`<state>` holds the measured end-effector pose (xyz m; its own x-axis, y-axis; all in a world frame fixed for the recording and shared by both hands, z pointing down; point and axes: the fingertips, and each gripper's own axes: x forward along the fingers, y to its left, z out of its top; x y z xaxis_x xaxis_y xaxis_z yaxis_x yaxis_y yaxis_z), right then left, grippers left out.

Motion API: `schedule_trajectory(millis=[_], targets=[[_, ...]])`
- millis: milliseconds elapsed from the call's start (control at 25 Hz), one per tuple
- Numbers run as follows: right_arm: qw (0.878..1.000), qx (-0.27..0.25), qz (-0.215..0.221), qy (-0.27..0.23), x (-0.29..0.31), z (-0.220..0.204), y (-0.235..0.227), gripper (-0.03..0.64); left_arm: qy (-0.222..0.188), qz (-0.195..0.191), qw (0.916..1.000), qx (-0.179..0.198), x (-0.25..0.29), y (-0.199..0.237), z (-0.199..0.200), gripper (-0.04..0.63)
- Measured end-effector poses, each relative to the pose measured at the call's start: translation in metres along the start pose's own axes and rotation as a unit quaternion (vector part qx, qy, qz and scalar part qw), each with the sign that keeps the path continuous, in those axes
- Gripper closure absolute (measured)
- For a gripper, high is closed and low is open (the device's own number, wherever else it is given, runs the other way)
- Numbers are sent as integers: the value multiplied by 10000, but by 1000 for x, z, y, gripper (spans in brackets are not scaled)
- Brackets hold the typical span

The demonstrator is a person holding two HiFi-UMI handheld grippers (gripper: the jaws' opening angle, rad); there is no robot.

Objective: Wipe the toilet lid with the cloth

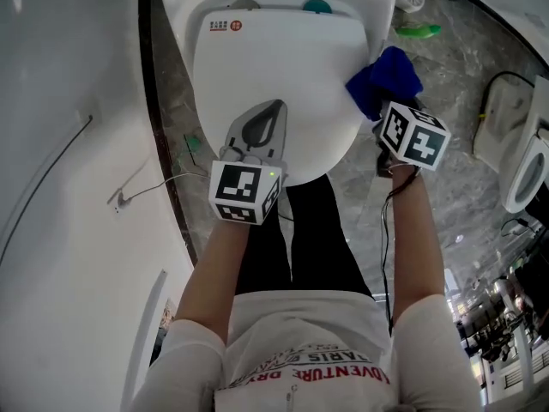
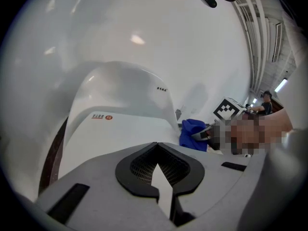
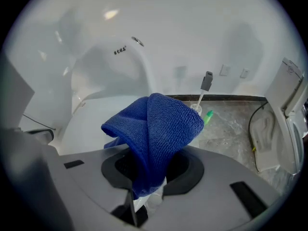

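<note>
Only its own view shows the right gripper (image 3: 147,172) pinching the cloth (image 3: 161,126); left gripper (image 2: 158,166) seemingly closed.

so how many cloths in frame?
1: the blue cloth, clamped in the right gripper, by the toilet lid's right edge. Others could be hidden behind the person.

a green object (image 1: 418,31) lies on the grey marble floor (image 1: 467,204) (near the wall); a second white toilet (image 1: 523,178) stands well apart at the right.
</note>
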<state>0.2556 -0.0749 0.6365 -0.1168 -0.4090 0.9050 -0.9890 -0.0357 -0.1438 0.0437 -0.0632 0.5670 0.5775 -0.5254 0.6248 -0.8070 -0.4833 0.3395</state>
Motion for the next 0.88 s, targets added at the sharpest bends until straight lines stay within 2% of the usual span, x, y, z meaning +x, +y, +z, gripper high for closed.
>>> schedule_trajectory(millis=[160,400,600,720,880], targets=[[9994,37,118,-328,-29,3,32,529,13,61,10000,-65,-31,18,-16,589],[9949,-125,887,-467,-48,1,146,529,-52,399,9991,-132,-91,68,-28,589],[9871,-412,1518,-296,-38,-11,261,529,-101,654,9976,-182,-144,109,-36,589],[9786,-642,1953,-32,-23,-34,333,529,-93,781,9967,-195,-172,133,-46,589],[9721,-911,2145,253,-1,-65,391,529,14,906,9955,-273,-197,155,-70,589]])
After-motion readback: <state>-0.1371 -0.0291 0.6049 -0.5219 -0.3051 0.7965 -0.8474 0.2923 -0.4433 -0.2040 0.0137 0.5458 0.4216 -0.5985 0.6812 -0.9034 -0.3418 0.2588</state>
